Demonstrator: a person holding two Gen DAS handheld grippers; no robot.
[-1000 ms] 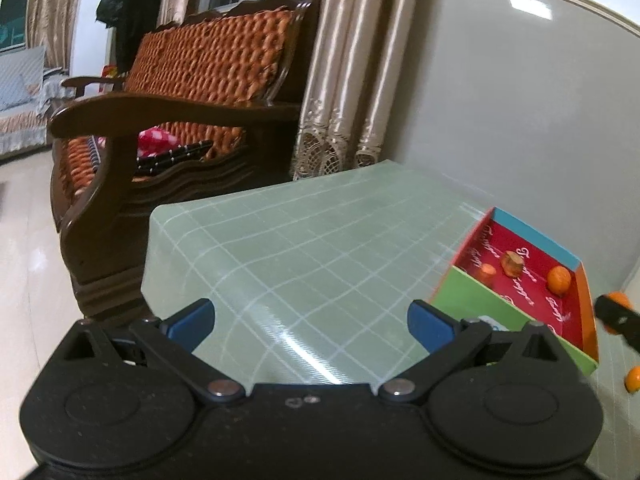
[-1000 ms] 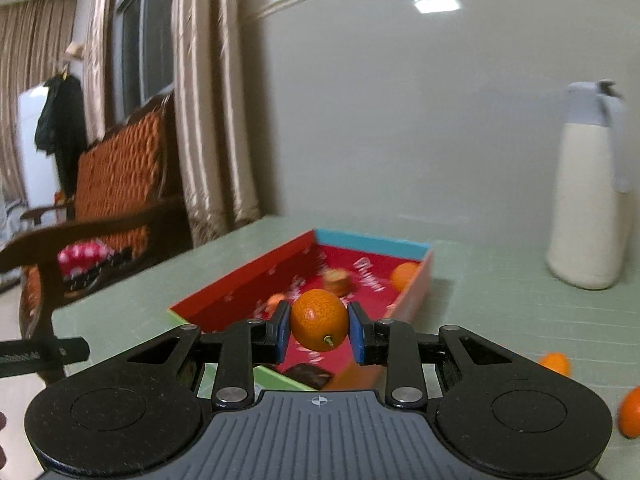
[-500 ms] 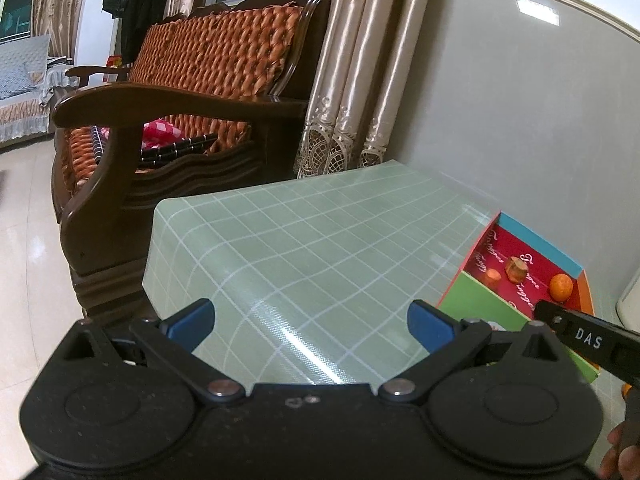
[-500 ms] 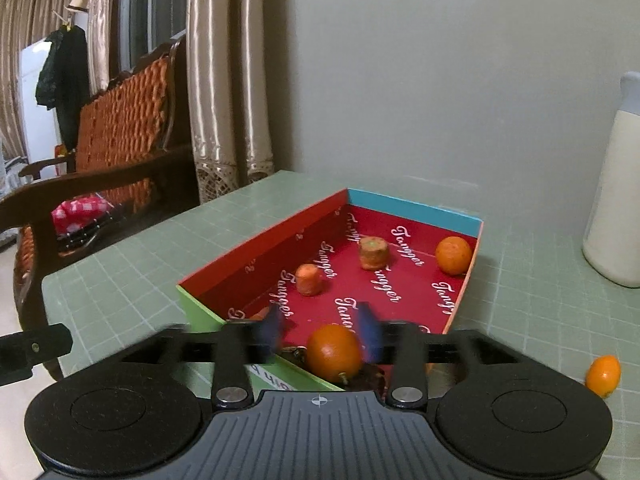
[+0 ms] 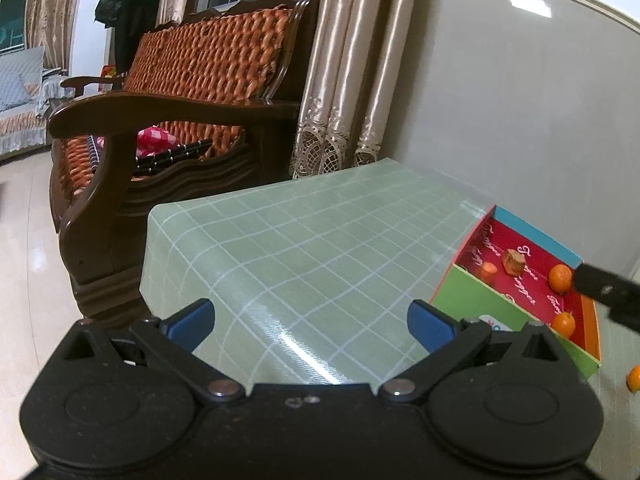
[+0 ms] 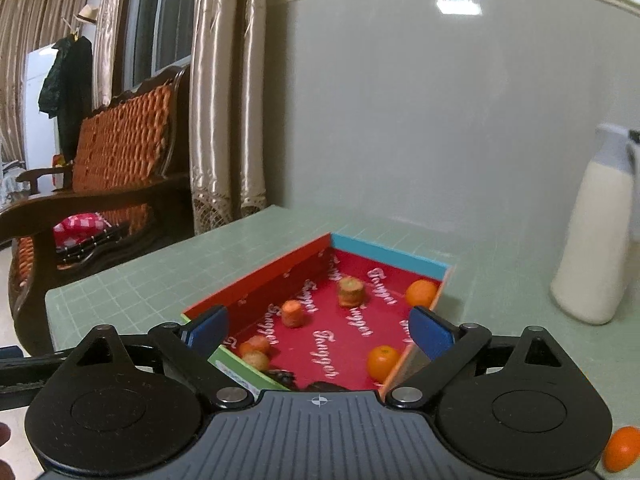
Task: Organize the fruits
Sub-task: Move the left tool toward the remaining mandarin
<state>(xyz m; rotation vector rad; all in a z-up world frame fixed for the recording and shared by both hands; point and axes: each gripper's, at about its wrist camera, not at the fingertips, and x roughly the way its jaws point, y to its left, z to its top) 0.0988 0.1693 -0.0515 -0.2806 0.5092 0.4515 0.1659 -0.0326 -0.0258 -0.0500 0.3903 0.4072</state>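
Note:
A red-lined cardboard box [image 6: 260, 282] sits on the green table. Inside lie an orange [image 6: 383, 361] near its right wall, a second orange [image 6: 421, 293] at the far corner, and carrot pieces [image 6: 292, 313]. My right gripper [image 6: 318, 330] is open and empty above the box's near end. My left gripper [image 5: 310, 320] is open and empty over bare tabletop, left of the box [image 5: 472, 300]. The near orange [image 5: 563, 322] and far orange [image 5: 560, 277] also show in the left wrist view. One orange [image 6: 622, 449] lies on the table at the right.
A white thermos jug [image 6: 596, 236] stands on the table right of the box. A wooden sofa [image 5: 172, 128] stands beyond the table's left edge. Curtains [image 5: 348, 72] and a grey wall are behind. The right gripper's body [image 5: 608, 292] crosses the left wrist view's right edge.
My right gripper opened and let go of the orange, which now lies in the box by the right wall. The right gripper has pulled back a little. The left gripper barely moved.

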